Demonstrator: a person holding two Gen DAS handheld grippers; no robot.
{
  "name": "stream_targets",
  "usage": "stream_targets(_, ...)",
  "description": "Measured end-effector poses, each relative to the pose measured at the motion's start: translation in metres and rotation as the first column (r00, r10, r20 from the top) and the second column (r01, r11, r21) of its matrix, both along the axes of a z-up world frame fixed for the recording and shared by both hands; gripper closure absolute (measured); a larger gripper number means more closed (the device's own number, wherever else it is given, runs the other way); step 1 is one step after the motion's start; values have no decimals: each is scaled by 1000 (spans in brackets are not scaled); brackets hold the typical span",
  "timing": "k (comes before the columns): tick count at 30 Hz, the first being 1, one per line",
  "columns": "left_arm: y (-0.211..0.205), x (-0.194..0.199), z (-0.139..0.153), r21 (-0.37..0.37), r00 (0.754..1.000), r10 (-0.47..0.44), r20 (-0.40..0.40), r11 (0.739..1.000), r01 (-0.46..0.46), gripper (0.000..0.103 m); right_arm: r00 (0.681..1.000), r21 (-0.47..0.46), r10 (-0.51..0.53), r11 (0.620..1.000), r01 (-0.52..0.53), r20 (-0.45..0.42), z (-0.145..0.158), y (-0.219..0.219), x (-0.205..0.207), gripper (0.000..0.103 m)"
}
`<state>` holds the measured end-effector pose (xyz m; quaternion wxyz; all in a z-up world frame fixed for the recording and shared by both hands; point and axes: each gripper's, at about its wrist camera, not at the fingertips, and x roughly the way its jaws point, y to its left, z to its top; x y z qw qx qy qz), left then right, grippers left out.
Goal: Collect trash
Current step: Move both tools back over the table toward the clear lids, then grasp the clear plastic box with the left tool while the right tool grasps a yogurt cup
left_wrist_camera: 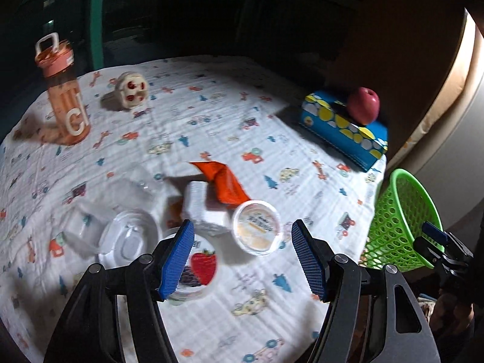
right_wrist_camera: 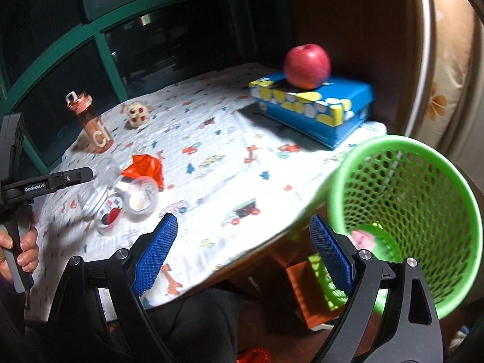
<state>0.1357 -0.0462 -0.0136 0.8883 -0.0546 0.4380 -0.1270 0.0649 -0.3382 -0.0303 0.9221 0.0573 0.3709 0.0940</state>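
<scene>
Both claws gape empty: left gripper (left_wrist_camera: 243,255) over yogurt cup (left_wrist_camera: 256,227), right gripper (right_wrist_camera: 242,252) beside waiting green basket (right_wrist_camera: 408,211).

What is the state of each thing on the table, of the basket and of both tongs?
Left tongs: open, empty.
Right tongs: open, empty.
Green basket: tilted, something pink inside.
Orange bottle: upright, lid closed.
Apple: resting on blue box.
Yogurt cup: upright, sealed.
Orange wrapper: crumpled.
</scene>
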Motion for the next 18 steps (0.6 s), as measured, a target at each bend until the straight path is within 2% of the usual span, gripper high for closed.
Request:
stream_targets(3,38,9,-11,-1,993,109,-44,994,-109,34,999,-2,35,999,-35,-5,-1,18,7,15)
stream_targets(6,77,23,-23,-15,968,227,-107,973,-230,34,998,0,66,998,-66,-12,-1,34,12,15)
stream_targets(10,122,43,-37,-37,907,377,-187,920,-390,34,994,4,107,994,-107,-23,-4,53,20,15)
stream_targets(13,145,55,-49,-50,852,464,-242,871,-489,34,990,0,138,990,-139,-32,-6,65,25,15)
stream_targets(18,166,71,-63,-59,783,544,-302,809,-585,31,984,-1,172,985,-173,-46,-12,80,30,15)
